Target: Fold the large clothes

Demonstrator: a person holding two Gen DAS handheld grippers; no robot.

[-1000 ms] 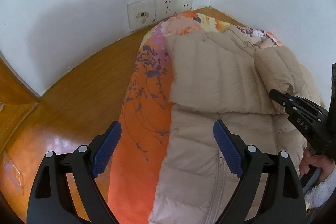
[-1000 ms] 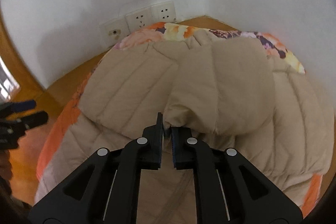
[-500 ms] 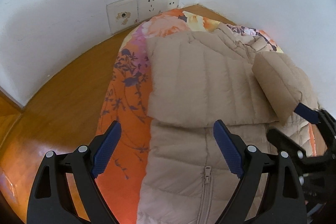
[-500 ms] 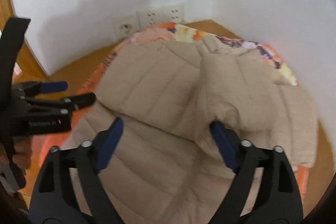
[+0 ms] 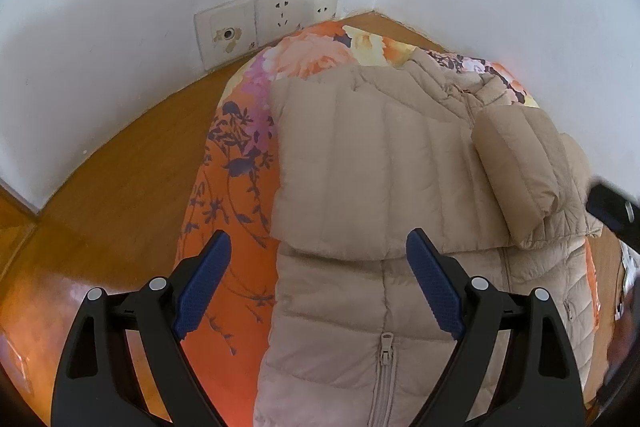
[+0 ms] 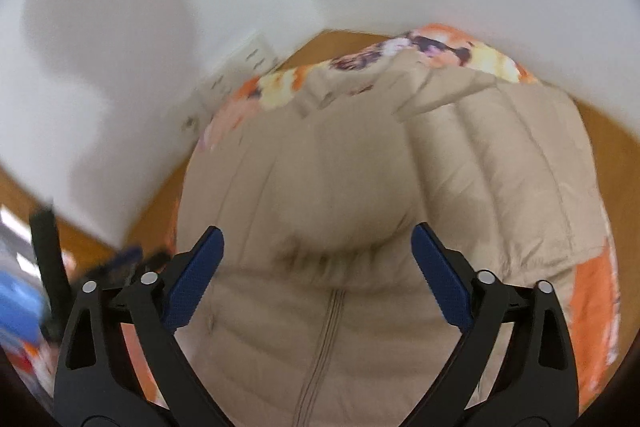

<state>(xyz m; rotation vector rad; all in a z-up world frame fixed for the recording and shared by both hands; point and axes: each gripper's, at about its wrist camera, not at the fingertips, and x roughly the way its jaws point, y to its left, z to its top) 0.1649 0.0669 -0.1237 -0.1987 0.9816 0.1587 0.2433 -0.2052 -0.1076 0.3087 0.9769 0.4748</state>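
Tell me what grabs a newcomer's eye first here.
The puffy beige down jacket fills the middle, sleeves folded across its chest. Beneath it lies a vivid orange floral cloth on the wooden floor. White wall sockets sit in the corner behind.

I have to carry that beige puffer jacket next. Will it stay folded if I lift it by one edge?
Probably not. The puffer jacket looks soft and quilted, so it would likely droop. Its folded sleeve already bulges up, suggesting springy filling. It is likely light for its bulk.
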